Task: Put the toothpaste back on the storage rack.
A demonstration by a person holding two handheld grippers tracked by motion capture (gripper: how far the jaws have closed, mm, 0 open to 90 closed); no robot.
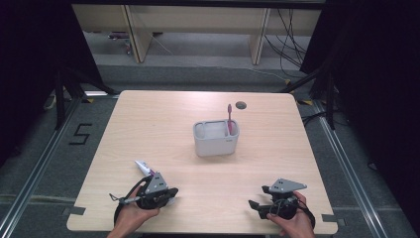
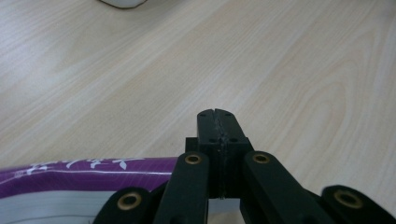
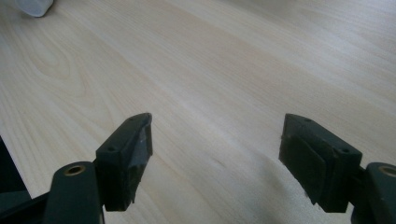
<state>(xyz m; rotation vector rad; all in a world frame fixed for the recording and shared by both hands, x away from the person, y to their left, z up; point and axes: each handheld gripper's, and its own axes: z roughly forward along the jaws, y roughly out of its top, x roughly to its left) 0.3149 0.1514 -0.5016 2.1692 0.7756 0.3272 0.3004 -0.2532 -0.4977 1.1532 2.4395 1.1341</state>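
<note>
A white two-compartment holder (image 1: 216, 144) stands mid-table with a pink toothbrush (image 1: 229, 119) upright in its right compartment. A white and purple toothpaste tube (image 1: 144, 168) lies near the front left. Just beside it is my left gripper (image 1: 171, 192), pointing right. In the left gripper view the gripper (image 2: 217, 113) has its jaws pressed together with nothing between them, and the tube (image 2: 70, 175) runs along its left side. My right gripper (image 1: 253, 204) rests near the front right with its jaws wide apart over bare wood (image 3: 215, 154).
The wooden table (image 1: 148, 124) has a dark round grommet hole (image 1: 241, 105) at its back edge. The front edge lies right under both hands. A corner of the holder (image 2: 121, 2) peeks in at the top of the left gripper view.
</note>
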